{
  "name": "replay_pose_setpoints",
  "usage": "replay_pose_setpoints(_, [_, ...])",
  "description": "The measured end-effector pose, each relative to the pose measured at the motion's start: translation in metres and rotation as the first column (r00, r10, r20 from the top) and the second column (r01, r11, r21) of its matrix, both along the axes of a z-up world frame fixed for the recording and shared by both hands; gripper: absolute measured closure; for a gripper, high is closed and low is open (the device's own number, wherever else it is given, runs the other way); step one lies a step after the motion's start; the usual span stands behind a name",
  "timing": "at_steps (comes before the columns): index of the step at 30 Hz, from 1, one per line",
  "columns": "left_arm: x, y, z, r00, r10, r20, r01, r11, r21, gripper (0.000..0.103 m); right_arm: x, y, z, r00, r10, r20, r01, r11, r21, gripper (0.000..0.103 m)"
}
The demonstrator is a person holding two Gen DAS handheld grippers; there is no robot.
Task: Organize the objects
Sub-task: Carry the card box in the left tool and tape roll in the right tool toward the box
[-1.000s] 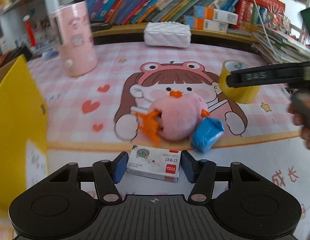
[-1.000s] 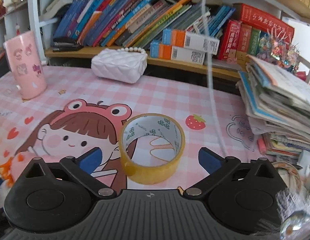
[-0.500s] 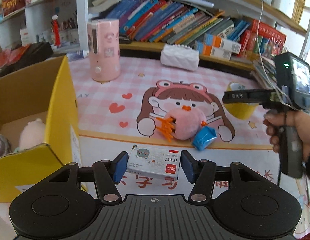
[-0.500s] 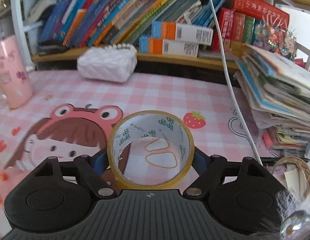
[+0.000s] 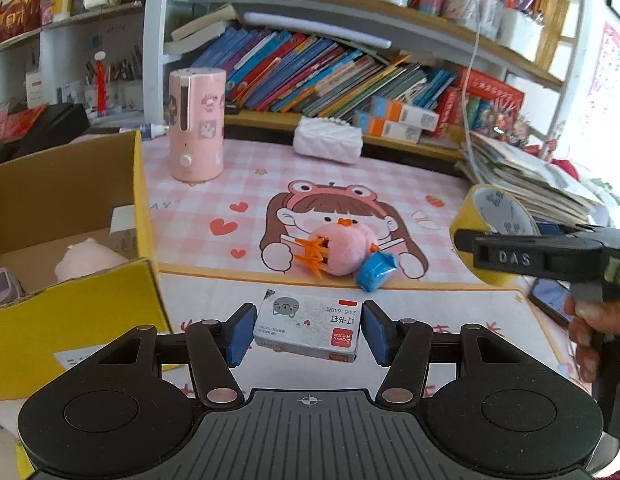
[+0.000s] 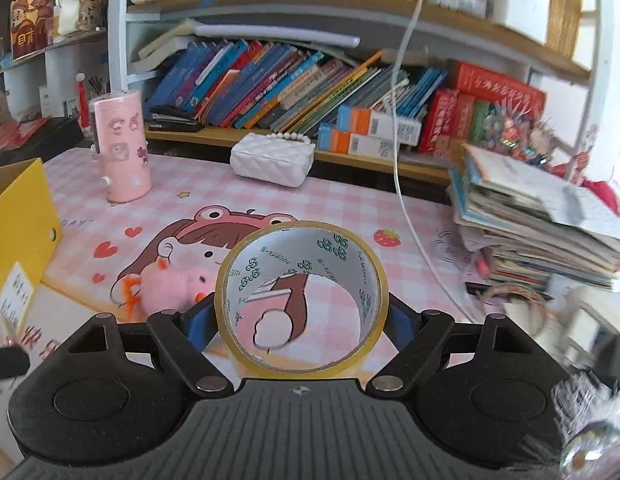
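Note:
My left gripper (image 5: 306, 330) is shut on a small white staple box (image 5: 307, 330) and holds it above the desk's front edge. My right gripper (image 6: 299, 320) is shut on a yellow tape roll (image 6: 301, 300), lifted off the mat; the roll also shows in the left wrist view (image 5: 492, 232) at the right. A pink plush toy (image 5: 338, 252) and a blue wrapped item (image 5: 374, 272) lie on the pink cartoon mat (image 5: 269, 184). An open yellow cardboard box (image 5: 69, 280) stands at the left with a pale plush (image 5: 87, 258) inside.
A pink cylindrical humidifier (image 5: 195, 124) and a white quilted purse (image 5: 328, 144) stand at the back of the mat. A bookshelf (image 5: 330, 76) runs behind. A stack of magazines (image 6: 538, 232) sits at the right. A phone (image 5: 550, 300) lies near the right edge.
Both grippers have risen with their loads. The left one has lifted the staple box higher beside the yellow box. The right one has raised the tape roll off the mat.

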State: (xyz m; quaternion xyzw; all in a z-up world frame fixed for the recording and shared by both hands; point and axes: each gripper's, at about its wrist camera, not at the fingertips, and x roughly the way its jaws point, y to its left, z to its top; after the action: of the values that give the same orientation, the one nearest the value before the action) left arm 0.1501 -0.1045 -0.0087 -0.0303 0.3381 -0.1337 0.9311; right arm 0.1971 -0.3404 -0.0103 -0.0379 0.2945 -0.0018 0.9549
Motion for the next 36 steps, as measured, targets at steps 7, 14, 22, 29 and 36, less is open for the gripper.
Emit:
replay_pose_setpoints(7, [-0.034, 0.023, 0.006, 1.0, -0.021, 0.021, 0.022, 0.999, -0.024, 0.047, -0.055, 0.017, 0.008, 0.998, -0.052, -0.039, 0.054, 0.998, 0.041, 0.022])
replay_pose_setpoints(14, [-0.065, 0.059, 0.007, 1.0, 0.014, 0.009, -0.014, 1.0, -0.022, 0.047, -0.097, 0.058, 0.003, 0.978, -0.022, -0.207, 0.05, 0.99, 0.129, 0.022])
replay_pose_setpoints(22, [-0.1, 0.111, 0.011, 0.994, 0.113, 0.007, -0.113, 0.994, -0.006, 0.047, -0.126, 0.127, 0.007, 0.968, 0.131, -0.214, -0.106, 0.986, 0.127, 0.022])
replay_pose_setpoints(29, [-0.126, 0.15, 0.018, 0.984, 0.178, 0.027, -0.178, 0.984, 0.01, 0.047, -0.14, 0.178, 0.007, 0.95, 0.228, -0.214, -0.204, 0.97, 0.13, 0.022])
replay_pose_setpoints(36, [-0.143, 0.184, 0.03, 0.973, 0.219, 0.076, -0.22, 0.975, 0.008, 0.047, -0.153, 0.22, 0.013, 0.937, 0.298, -0.182, -0.278, 0.952, 0.13, 0.022])
